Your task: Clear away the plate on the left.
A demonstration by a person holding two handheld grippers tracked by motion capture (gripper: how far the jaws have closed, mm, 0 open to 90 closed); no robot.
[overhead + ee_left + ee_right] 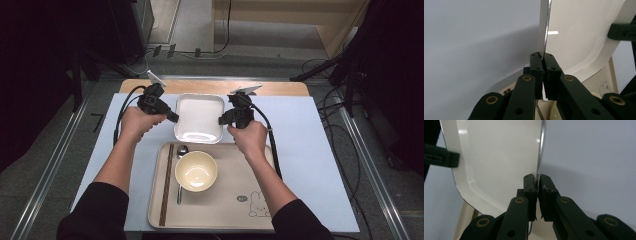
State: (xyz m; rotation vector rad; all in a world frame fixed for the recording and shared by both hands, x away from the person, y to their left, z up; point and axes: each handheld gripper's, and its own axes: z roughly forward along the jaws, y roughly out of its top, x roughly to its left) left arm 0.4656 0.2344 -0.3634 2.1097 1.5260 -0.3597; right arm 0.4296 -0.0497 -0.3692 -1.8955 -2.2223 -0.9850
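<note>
A white square plate (pixel 199 119) lies on the pale mat just beyond the tray. My left gripper (pixel 173 118) is shut on its left rim, and my right gripper (pixel 222 120) is shut on its right rim. In the left gripper view the two pads (pixel 537 65) pinch the plate (pixel 574 37) edge-on, with the other gripper's jaw at the far right. The right gripper view shows the same pinch by my right gripper (pixel 538 185) on the plate rim (pixel 540 152).
A beige tray (pixel 225 200) near the front edge carries a cream bowl (pixel 195 171), a spoon (pixel 180 165) and dark chopsticks (pixel 166 184). The pale mat (pixel 305 150) covers the table. Cables and stands lie on the floor around.
</note>
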